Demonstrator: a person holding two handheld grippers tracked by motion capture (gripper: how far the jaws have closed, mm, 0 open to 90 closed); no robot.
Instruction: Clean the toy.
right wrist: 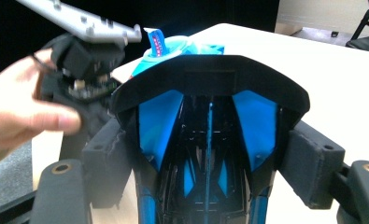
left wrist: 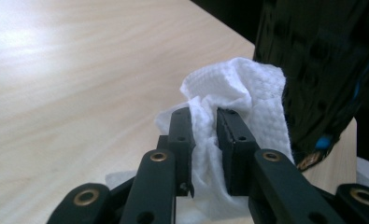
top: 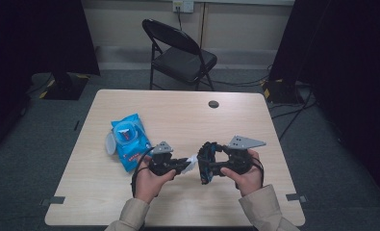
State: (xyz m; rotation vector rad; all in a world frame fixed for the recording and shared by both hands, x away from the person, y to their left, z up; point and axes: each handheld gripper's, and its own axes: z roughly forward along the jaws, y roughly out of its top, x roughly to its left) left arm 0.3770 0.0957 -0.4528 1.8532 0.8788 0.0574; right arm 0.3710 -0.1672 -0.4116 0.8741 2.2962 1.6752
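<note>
My left gripper (top: 186, 166) (left wrist: 203, 114) is shut on a crumpled white wipe (top: 193, 160) (left wrist: 238, 88), which bulges out past the fingertips. The wipe touches a black object with blue parts (top: 206, 162) (left wrist: 322, 70) (right wrist: 210, 116). That object sits between the pads of my right gripper (top: 212, 164) (right wrist: 210, 163), which is shut on its two sides and holds it above the table near the front edge. In the right gripper view the left gripper (right wrist: 86, 65) and the hand (right wrist: 28, 116) holding it are just behind the object, at the left.
A blue packet of wipes (top: 129, 138) (right wrist: 182, 44) with its lid flipped open lies on the light wooden table (top: 178, 110), left of the hands. A dark cable grommet (top: 213, 104) sits near the far edge. A black folding chair (top: 183, 53) stands beyond the table.
</note>
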